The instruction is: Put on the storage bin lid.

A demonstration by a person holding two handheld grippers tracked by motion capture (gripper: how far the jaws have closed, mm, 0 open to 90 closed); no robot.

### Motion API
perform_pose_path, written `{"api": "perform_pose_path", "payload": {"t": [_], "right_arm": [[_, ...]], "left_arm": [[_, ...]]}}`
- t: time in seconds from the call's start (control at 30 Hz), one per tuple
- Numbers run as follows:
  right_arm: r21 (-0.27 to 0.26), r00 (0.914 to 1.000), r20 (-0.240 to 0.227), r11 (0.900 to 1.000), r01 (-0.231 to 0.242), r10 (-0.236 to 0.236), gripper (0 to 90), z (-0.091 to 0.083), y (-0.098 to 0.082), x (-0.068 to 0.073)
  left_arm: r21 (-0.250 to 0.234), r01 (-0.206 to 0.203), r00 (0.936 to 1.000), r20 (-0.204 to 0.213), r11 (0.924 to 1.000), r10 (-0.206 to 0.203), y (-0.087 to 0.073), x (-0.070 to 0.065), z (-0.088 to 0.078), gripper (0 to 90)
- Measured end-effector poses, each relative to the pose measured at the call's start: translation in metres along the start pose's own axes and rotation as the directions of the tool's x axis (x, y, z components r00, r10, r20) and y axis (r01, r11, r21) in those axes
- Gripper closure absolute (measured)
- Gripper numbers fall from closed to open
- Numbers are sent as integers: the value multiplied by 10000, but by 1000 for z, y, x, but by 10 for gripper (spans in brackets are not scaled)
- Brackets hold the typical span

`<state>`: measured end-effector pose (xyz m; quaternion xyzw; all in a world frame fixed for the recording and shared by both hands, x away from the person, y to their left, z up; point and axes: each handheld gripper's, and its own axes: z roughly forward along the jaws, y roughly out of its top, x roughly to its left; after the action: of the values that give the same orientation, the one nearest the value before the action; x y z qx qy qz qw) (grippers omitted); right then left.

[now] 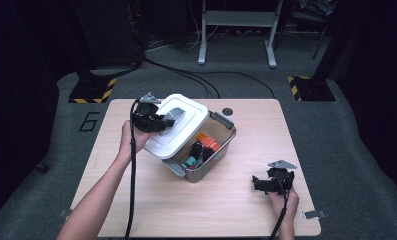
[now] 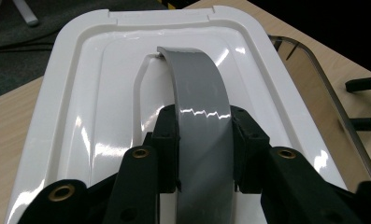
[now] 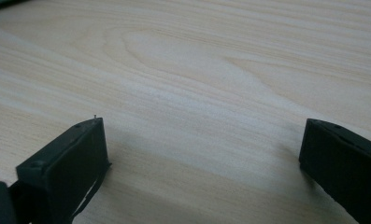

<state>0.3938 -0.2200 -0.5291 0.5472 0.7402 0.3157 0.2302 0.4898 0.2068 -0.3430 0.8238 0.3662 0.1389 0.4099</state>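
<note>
Lid (image 1: 178, 126) | we clamp left gripper (image 2: 204, 154) fingers (image 2: 167, 140) on its grey handle (image 2: 199, 93), holding it tilted over the bin (image 1: 221, 145) so the contents show | right gripper (image 1: 271, 184) rests on counter (image 1: 226, 200), fingers spread wide, holding nothing, clear of the bin

Floor (image 1: 336, 125): grey carpet, lit near the table, dark toward the edges.
Table (image 1: 226, 200): pale wood-grain top, rounded corners, with a small dark disc (image 1: 228, 111) near the far edge.
Marking (image 1: 88, 121): a "6" on the carpet, left of the table.
Bases (image 1: 92, 91): two, with yellow-black hazard stripes.
Frame (image 1: 236, 20): grey metal legs at the back.
Cables (image 1: 186, 75): black, across the floor.
</note>
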Motion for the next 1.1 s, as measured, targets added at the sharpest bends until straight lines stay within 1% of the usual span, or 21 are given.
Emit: {"api": "perform_pose_path", "payload": {"t": [0.03,0.07,0.13,0.43,0.47,0.57,0.6,0.67,0.7,0.77,0.8,0.9,0.93,1.0,1.1], "right_arm": [[-5,10000,3,10000,-5,5,2,0,0,0],[1,10000,1,10000,5,-5,2,0,0,0],[-2,10000,0,10000,-7,7,2,0,0,0],[3,10000,-3,10000,8,-8,2,0,0,0],[0,10000,-1,10000,4,-4,2,0,0,0],[-1,10000,1,10000,2,-2,2,0,0,0],[-4,10000,-1,10000,0,0,2,0,0,0],[1,10000,-3,10000,8,-8,2,0,0,0],[-3,10000,0,10000,-4,4,2,0,0,0],[-4,10000,-1,10000,-3,3,2,0,0,0],[-3,10000,-1,10000,-4,4,2,0,0,0],[-2,10000,-2,10000,-5,5,2,0,0,0],[-3,10000,-2,10000,-3,3,2,0,0,0],[-5,10000,-2,10000,-4,4,2,0,0,0],[-3,10000,-1,10000,-5,5,2,0,0,0]], "left_arm": [[-34,12,10000,31,10000,-12,0,-2,2,675],[70,-54,10000,73,10000,53,1,-3,4,675],[94,-142,9998,158,9999,140,1,-8,9,675],[197,-290,9977,624,9994,277,3,-24,28,674],[224,-391,9972,652,9990,376,3,-26,30,675],[225,-271,9957,897,9994,250,1,-29,36,674],[267,-339,9955,896,9991,314,1,-30,38,674],[307,-283,9948,986,9991,251,1,-33,41,675],[353,-355,9945,996,9987,318,1,-34,42,675],[348,-259,9943,1047,9991,221,0,-36,44,674],[394,-423,9936,1063,9983,379,1,-36,45,674],[389,-483,9926,1132,9981,436,1,-39,48,674],[424,-580,9918,1165,9974,527,1,-40,49,674],[482,-583,9910,1232,9971,520,1,-42,51,674],[434,-622,9909,1225,9971,565,1,-45,54,674]]}}
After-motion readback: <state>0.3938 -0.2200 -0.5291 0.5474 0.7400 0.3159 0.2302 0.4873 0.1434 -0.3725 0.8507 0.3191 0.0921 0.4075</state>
